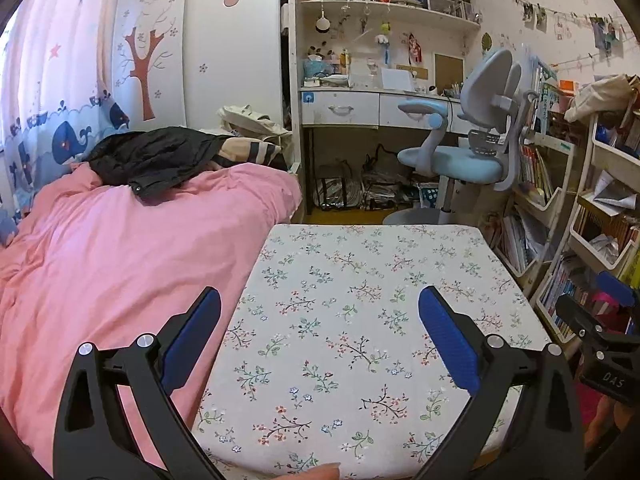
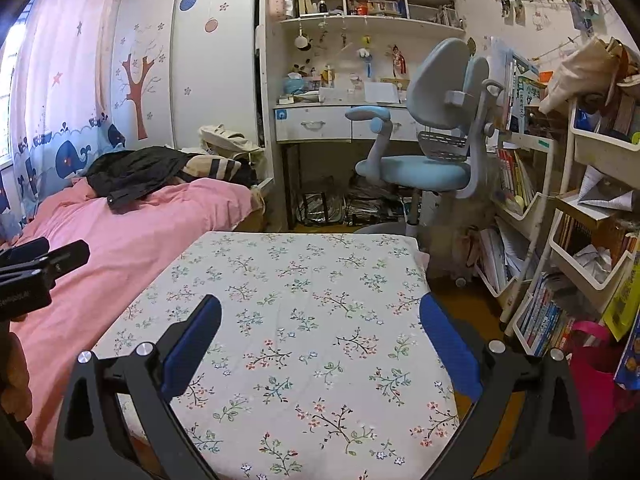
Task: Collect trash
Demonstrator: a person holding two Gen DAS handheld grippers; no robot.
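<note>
Blue pads line the black fingers of both grippers, and both are spread wide with nothing between them. The left gripper hangs over the flowery white cloth counter, close to its left edge where the pink blanket on the bed starts. The right gripper hangs over the same counter, nearer its right side. A crumpled black jacket lies at the far end of the bed. Past the counter stands a light blue desk chair in front of a white desk with drawers. On the right, white shelves full of books stand on the floor. No piece of trash can be picked out on the counter.
</note>
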